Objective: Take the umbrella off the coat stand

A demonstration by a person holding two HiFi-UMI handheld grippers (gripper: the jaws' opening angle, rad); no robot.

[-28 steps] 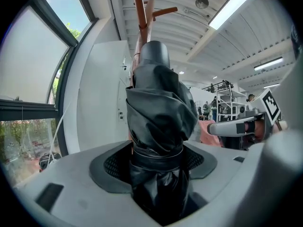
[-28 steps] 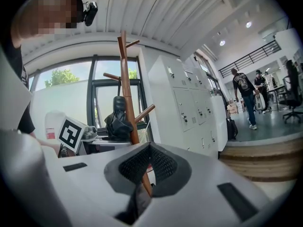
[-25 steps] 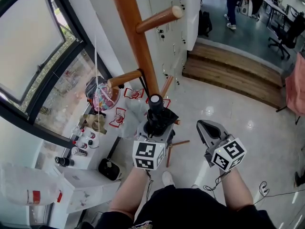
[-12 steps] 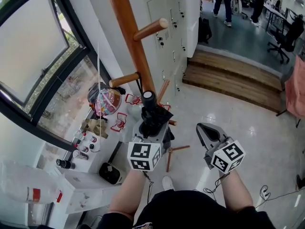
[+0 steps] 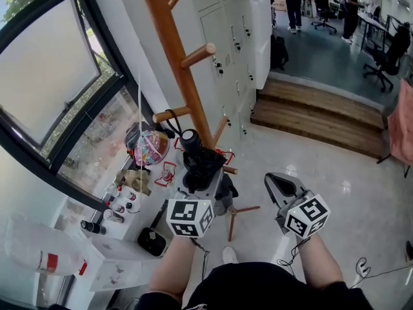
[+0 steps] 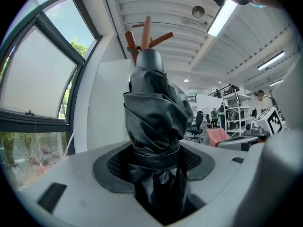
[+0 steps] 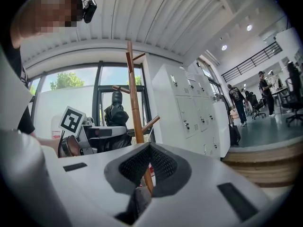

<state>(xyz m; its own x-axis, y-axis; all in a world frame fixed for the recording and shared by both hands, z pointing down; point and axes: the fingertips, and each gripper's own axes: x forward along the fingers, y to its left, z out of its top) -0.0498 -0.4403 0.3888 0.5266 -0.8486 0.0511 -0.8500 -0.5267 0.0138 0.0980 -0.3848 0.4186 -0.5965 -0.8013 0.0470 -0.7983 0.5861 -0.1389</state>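
- The black folded fabric umbrella [image 6: 154,112] is clamped upright between the jaws of the left gripper [image 5: 204,183], just beside the pole of the brown wooden coat stand [image 5: 174,50].
- The right gripper [image 7: 147,148] is seen pressed together on nothing.

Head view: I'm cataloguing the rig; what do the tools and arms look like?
Left tool and right tool are pale grey shells with dark dimpled pads. Each carries a white cube with black square markers, and a thin cable trails from each. No sleeves cover the forearms.
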